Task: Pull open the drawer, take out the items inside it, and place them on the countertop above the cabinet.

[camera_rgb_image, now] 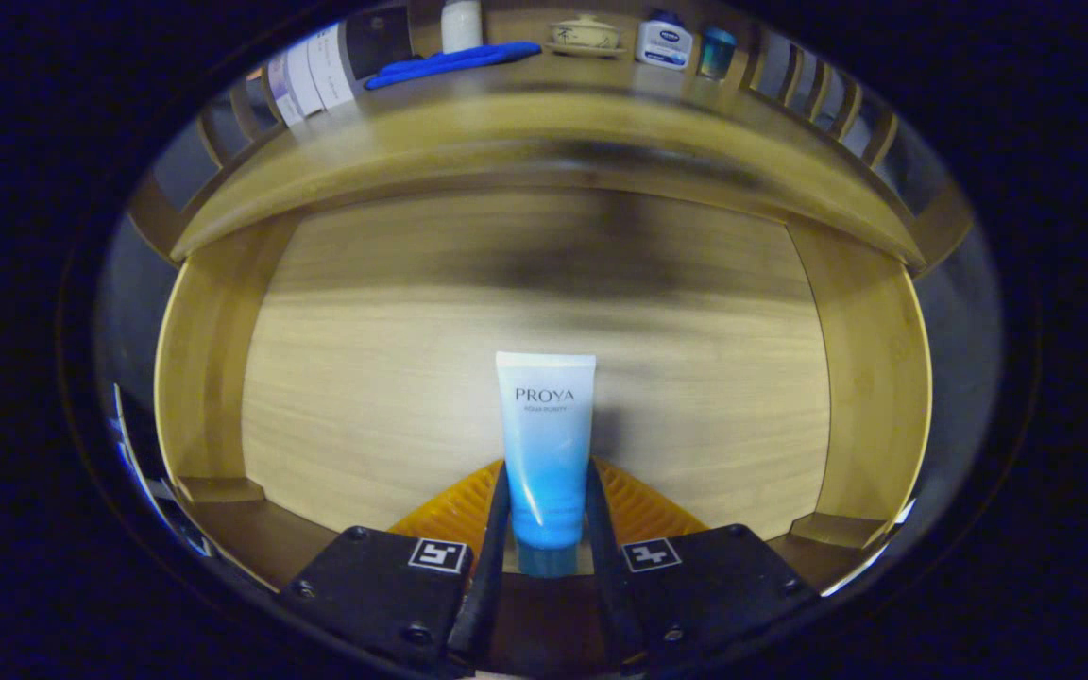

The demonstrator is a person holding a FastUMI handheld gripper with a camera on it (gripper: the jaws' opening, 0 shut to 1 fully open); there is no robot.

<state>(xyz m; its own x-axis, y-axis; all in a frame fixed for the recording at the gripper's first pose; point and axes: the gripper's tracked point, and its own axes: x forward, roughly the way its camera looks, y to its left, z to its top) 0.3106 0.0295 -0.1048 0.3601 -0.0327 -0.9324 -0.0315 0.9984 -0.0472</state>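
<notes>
I am looking down into the open wooden drawer [544, 359]. A white-to-blue cosmetic tube [545, 444] stands between my fingers, crimped end pointing away and cap toward me. My gripper [546, 496] is shut on the tube, both fingers pressing its lower sides. The tube hangs over the drawer's pale floor, whose other parts lie bare. Beyond the drawer's far edge runs the cabinet's countertop [525, 80].
On the countertop lie a blue cloth-like item [454, 64], a white bottle [461, 24], a small lidded dish [586, 36], a white-and-blue jar [665, 42], a teal cup [717, 52] and some boxes [313, 76]. Drawer side walls [870, 378] rise left and right; railing slats ring the top.
</notes>
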